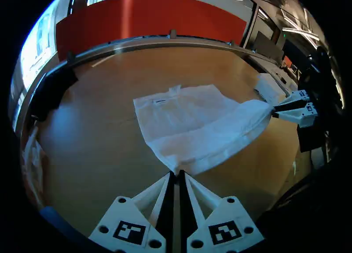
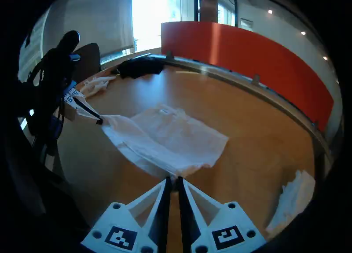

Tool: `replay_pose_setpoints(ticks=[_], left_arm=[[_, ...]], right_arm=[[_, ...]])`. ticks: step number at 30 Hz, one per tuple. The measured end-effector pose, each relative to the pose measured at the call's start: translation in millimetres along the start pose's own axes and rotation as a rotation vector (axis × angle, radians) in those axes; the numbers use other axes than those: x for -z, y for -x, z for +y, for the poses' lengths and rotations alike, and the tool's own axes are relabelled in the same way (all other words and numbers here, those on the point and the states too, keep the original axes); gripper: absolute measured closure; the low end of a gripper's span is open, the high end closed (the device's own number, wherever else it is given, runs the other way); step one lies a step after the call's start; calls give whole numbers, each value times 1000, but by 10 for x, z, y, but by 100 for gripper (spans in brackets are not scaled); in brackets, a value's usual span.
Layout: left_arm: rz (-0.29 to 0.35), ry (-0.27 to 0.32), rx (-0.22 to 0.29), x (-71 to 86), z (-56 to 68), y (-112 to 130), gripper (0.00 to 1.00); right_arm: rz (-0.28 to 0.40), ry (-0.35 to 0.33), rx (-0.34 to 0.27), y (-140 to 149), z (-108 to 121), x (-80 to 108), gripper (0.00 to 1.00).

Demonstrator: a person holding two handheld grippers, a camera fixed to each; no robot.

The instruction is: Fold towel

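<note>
Pinching a corner of the thin white cloth towel (image 1: 193,121), the left gripper (image 1: 177,173) sits bottom centre of the left gripper view, fingers clamped together on the fabric. Right gripper (image 1: 275,112), at the right of frame, is clenched on the next corner. The towel edge between the two is raised; the rest lies flat mid-frame on the curved-rim orange-brown wooden table (image 1: 101,134). Bare wood lies left of the towel and above it, up to the rim. A red partition panel (image 1: 149,20) stands behind the rim.

Right gripper view: right gripper (image 2: 174,179) bottom centre, closed on the near towel (image 2: 176,138) corner. Left gripper (image 2: 99,119), at left, grips the other corner. Open tabletop (image 2: 264,134) to the right of the towel. A crumpled white cloth (image 2: 292,200) lies lower right, a black cloth (image 2: 141,66) by the upper rim.
</note>
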State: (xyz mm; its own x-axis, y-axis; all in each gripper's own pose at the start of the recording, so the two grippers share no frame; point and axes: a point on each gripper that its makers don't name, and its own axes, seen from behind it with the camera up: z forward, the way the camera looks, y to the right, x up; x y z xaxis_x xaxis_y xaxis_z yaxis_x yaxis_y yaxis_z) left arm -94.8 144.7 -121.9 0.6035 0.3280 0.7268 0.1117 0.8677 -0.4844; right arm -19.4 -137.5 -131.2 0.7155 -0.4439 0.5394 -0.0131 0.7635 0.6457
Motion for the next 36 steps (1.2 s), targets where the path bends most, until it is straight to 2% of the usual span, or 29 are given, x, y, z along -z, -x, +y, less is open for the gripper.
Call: replay_pose_setpoints(ticks=[9,17,29,36], left_arm=[[2,13,18,240,101,-78,92],[4,31,31,367,180,-97,92],[-8,37,39,375,228,-43,92],[-4,33,56,309,194,-100,92]], right_arm=[[11,1,2,-137,-28,207,88],[6,-2,-1,-153,-73,347,88],[-10,-4,-9,-90,-88,352,88],[-19,0,-10,-106,-34,280,88]])
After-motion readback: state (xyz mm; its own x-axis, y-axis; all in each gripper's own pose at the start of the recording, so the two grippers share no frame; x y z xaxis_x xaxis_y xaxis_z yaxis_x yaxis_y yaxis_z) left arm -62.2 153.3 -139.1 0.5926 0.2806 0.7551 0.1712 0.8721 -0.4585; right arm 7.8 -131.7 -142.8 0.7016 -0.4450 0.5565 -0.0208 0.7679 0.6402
